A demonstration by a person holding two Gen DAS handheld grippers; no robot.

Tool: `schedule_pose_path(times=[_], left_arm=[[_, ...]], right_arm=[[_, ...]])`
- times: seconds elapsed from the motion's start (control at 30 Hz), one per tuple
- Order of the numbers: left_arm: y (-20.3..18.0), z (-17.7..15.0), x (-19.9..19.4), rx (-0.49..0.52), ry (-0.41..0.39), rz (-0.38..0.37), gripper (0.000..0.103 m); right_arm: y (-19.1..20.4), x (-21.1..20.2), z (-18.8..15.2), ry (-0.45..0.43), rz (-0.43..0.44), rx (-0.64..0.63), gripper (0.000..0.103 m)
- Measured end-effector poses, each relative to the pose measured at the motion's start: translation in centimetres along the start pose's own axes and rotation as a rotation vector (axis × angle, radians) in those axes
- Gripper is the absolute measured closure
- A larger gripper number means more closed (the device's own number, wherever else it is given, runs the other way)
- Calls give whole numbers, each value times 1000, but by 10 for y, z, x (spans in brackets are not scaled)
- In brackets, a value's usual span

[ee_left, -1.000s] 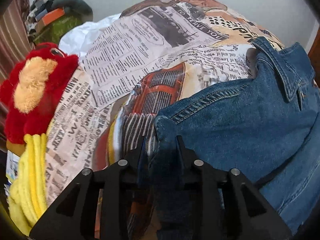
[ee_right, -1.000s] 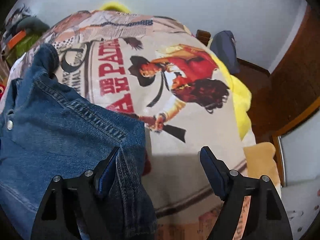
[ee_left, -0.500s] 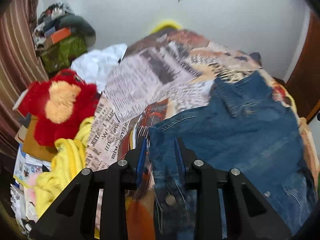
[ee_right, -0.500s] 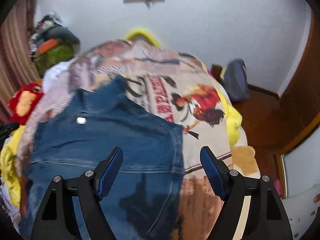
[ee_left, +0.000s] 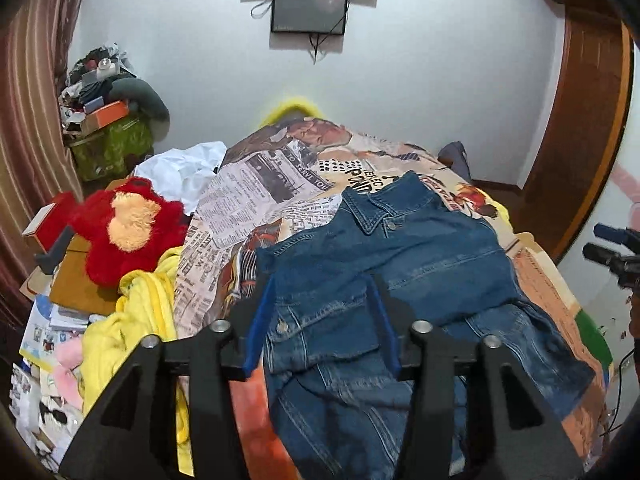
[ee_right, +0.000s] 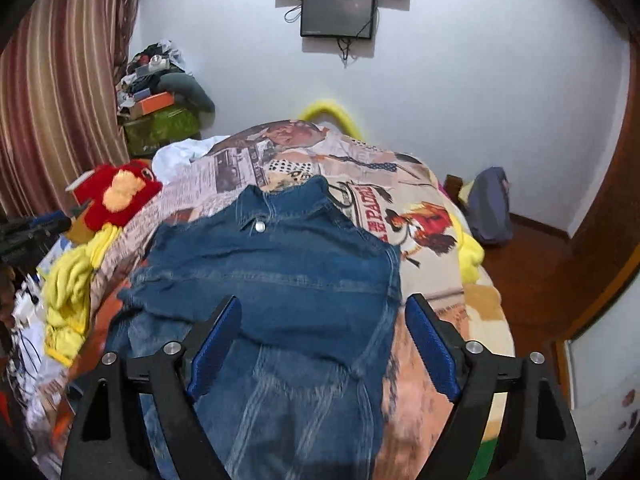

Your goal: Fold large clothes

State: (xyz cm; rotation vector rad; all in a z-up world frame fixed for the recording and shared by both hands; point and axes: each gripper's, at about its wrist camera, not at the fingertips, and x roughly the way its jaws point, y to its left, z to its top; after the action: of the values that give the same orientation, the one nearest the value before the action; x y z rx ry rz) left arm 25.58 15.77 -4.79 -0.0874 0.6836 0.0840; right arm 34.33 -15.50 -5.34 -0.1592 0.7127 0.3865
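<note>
On printed bedspread (ee_left: 256,200): denim jacket (ee_left: 400,264) (collar up).

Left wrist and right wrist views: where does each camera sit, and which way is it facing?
Left wrist: on the left gripper, looking down the bed at the denim jacket; right gripper's tips at right edge.
Right wrist: on the right gripper, same heading; open fingers only.
Shared: jacket, red plush toy, wall screen.

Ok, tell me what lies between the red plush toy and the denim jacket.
In the left wrist view, newspaper-print bedspread and a yellow cloth lie between the red plush toy and denim jacket.
</note>
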Motion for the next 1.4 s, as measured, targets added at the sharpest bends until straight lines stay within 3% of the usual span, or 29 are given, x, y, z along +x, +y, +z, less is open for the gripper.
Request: schedule_pose_path(times=[0.13, 0.2, 0.3, 0.5, 0.63, 0.83, 0.93, 1.0, 1.1, 1.27, 1.33, 1.4], left_arm=[[-1, -24, -24, -20, -5, 19, 31], [1, -37, -31, -23, 2, 58, 9], [6, -61, -38, -43, 14, 74, 8], [11, -118, -25, -84, 178, 37, 8], [18, -156, -6, -203, 293, -11, 8], [21, -188, 22, -345, 399, -85, 9], [18, -195, 33, -390, 436, -132, 21], [13, -199, 41, -397, 457, -161, 35], [7, -203, 49, -398, 474, -183, 47], [6, -200, 43, -381, 451, -177, 64], [8, -196, 39, -375, 433, -149, 74], [11, -192, 36, -379, 417, -143, 76]], right_arm=[[10, -20, -33, 19, -3, -14, 11], [10, -25, -48, 27, -1, -5, 6], [12, -29, -73, 52, -3, 5, 5], [8, -30, -112, 100, -65, 5, 5], [-2, -27, -137, 142, -67, 50, 5], [-21, -11, -165, 241, -26, 155, 5], [-29, -6, -173, 262, 20, 230, 6], [-33, -2, -176, 268, 39, 276, 11], [-42, 10, -183, 307, 80, 353, 38], [-53, 19, -192, 326, 144, 474, 54], [-53, 17, -193, 310, 153, 505, 71], [-53, 14, -193, 293, 149, 522, 77]])
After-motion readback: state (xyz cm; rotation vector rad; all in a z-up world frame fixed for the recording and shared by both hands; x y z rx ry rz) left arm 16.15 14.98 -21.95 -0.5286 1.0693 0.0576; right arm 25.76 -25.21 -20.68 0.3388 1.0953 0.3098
